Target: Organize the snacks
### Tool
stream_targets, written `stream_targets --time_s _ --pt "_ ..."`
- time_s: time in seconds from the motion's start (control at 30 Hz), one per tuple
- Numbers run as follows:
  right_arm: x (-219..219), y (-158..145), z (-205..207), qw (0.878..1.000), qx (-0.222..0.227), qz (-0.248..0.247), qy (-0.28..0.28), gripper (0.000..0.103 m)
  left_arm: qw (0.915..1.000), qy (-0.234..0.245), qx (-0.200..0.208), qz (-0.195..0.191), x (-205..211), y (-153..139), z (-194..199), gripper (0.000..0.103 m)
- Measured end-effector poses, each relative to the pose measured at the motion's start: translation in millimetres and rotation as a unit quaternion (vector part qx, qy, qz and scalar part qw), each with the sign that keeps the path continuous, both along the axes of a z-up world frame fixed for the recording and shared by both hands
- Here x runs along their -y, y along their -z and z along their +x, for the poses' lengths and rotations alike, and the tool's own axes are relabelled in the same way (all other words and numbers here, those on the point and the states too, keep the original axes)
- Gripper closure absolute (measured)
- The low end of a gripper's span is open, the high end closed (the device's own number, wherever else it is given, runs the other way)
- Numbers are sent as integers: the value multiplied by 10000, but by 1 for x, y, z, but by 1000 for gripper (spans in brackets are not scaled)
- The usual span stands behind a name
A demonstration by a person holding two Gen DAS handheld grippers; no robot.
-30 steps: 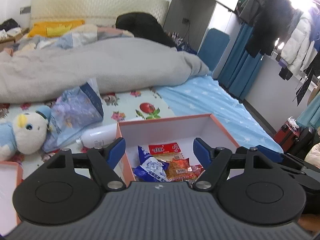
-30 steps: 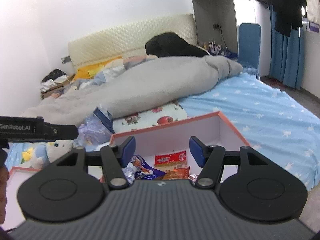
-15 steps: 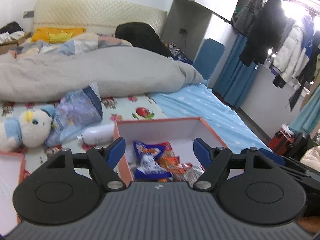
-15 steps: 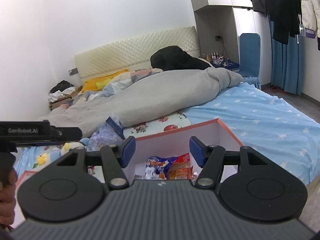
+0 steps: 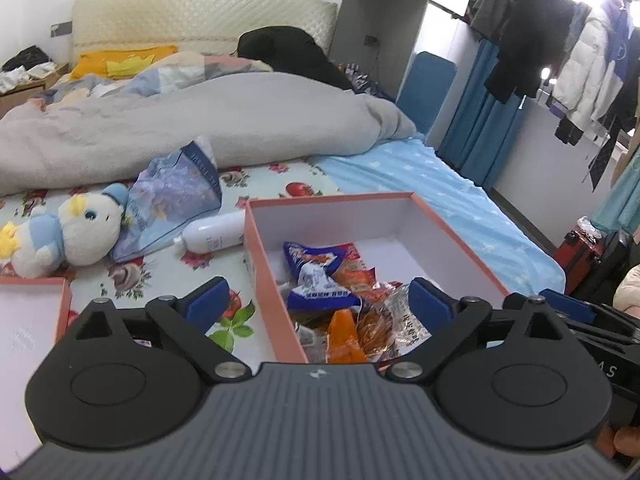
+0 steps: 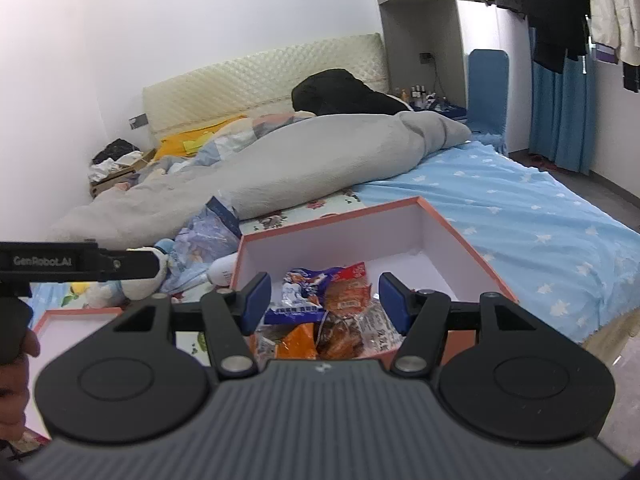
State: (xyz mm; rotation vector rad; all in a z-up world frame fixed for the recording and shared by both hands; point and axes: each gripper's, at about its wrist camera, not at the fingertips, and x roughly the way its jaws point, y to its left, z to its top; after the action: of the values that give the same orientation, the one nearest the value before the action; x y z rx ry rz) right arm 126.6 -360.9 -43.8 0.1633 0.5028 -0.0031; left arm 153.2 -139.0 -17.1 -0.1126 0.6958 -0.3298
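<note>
An orange-rimmed white box [image 5: 448,224] [image 6: 448,224] sits on the bed and holds several snack packets: a blue and white one [image 5: 316,276] [image 6: 300,292], red and orange ones [image 5: 352,276] [image 6: 344,292], and a clear one [image 5: 400,316]. My left gripper [image 5: 316,304] is open and empty, above the box's near end. My right gripper [image 6: 324,300] is open and empty, also over the packets. The right gripper's fingers show at the right edge of the left wrist view.
The box lid [image 5: 28,320] [image 6: 80,324] lies at the left. A plush duck [image 5: 68,236], a crumpled blue bag [image 5: 176,196] and a white bottle [image 5: 216,236] lie beyond. A grey duvet [image 5: 200,128] covers the bed's far part. The bed edge drops at the right.
Both grippers have risen and pulled back a little; more packets in the box's near end have come into view. Both stay open.
</note>
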Motion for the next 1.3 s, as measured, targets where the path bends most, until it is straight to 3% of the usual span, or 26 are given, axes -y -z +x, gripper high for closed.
stream_targets --time_s 0.37,1.3 --pt "2 6 -4 10000 -14 13 96 41 9989 -368 23 295 -5 1 -3 2" --pt "4 7 -1 9998 -42 25 181 41 9991 -399 27 160 -6 2 1 2"
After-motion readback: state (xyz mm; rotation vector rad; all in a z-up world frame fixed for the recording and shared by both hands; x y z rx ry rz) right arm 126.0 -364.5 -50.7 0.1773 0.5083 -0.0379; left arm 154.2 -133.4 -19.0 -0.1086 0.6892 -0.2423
